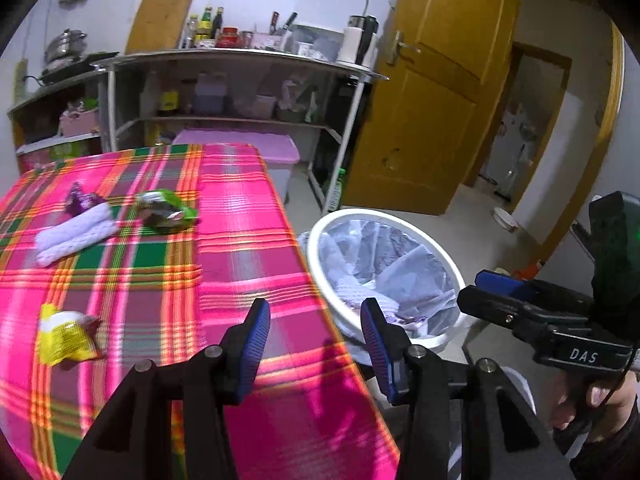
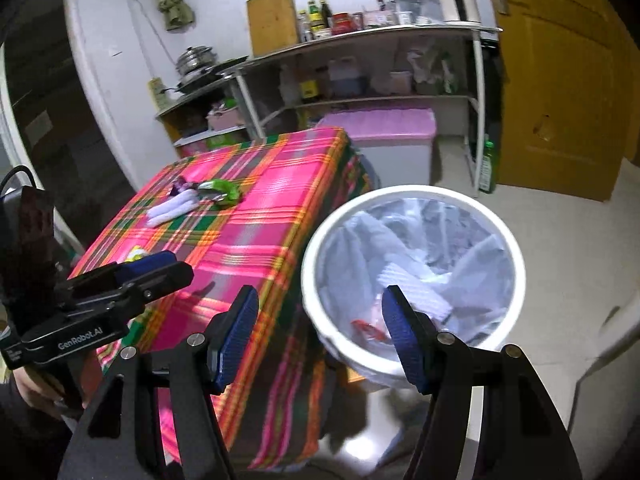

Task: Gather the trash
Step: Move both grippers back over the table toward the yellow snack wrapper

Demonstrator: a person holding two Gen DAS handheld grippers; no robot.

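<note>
My left gripper (image 1: 316, 308) stands open and empty over the right edge of the pink plaid table (image 1: 240, 240). A yellow wrapper (image 1: 66, 334) lies at the near left of the table. Further back lie a green packet (image 1: 166, 212), a folded white cloth (image 1: 74, 236) and a purple wrapper (image 1: 80, 200). My right gripper (image 2: 320, 296) is open and empty between the table's corner and the white bin (image 2: 412, 276), which is lined with a clear bag and holds white paper and a red scrap (image 2: 368, 328). The bin (image 1: 384, 268) sits on the floor right of the table.
A metal shelf rack (image 1: 240, 92) with bottles and boxes stands behind the table, with a pink-lidded box (image 1: 256, 152) under it. A yellow wooden door (image 1: 432, 92) is at the right. A green bottle (image 2: 487, 168) stands on the floor by the rack.
</note>
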